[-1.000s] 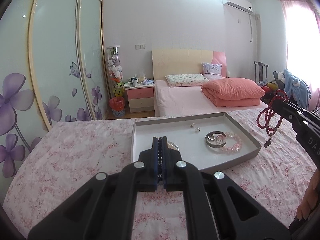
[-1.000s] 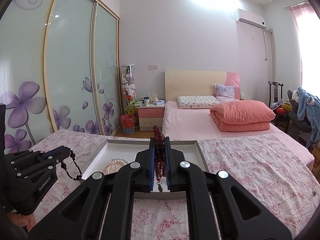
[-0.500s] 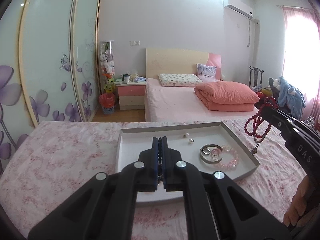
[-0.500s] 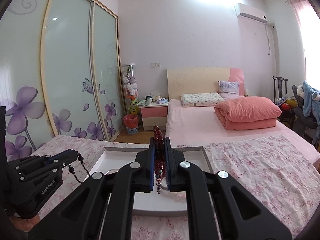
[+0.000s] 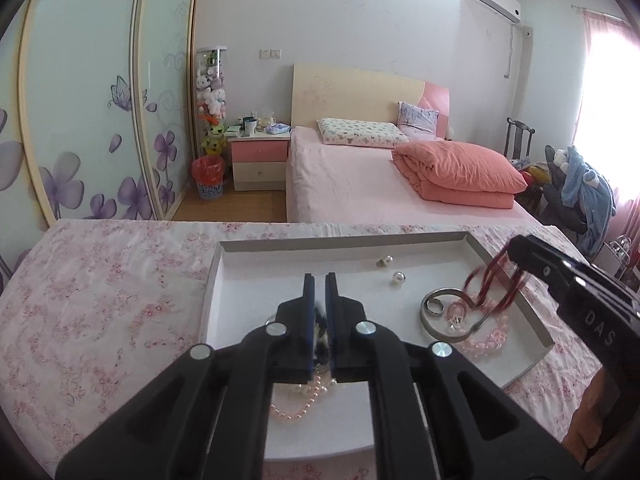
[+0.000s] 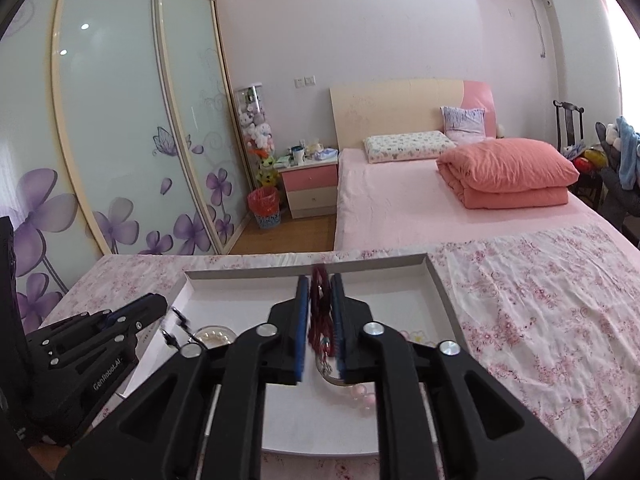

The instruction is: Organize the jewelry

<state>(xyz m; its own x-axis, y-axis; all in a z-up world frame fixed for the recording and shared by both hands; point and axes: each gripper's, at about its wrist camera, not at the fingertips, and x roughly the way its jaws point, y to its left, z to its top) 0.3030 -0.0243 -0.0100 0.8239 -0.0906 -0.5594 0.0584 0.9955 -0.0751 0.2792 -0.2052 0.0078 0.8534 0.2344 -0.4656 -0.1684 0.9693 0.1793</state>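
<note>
Inventory, L→R, left wrist view:
- Pink floral cloth (image 5: 100, 300), lower left: soft base under the tray.
- Shallow white rectangular tray (image 5: 216, 280), centre: collection point.
- Left gripper (image 5: 319, 300), centre: jaws just been opening, narrow gap; dark bead strand (image 5: 320, 334) between the pads, slipping toward pink-white pearl strands (image 5: 304, 400) below.
- Two loose pearls (image 5: 392, 270), silver bangle (image 5: 434, 308), pale pink bead bracelet (image 5: 486, 338): centre right.
- Right gripper (image 6: 320, 312): jaws just been opening, red bead string (image 6: 320, 300) hangs loose between, prob. release over tray.
</note>
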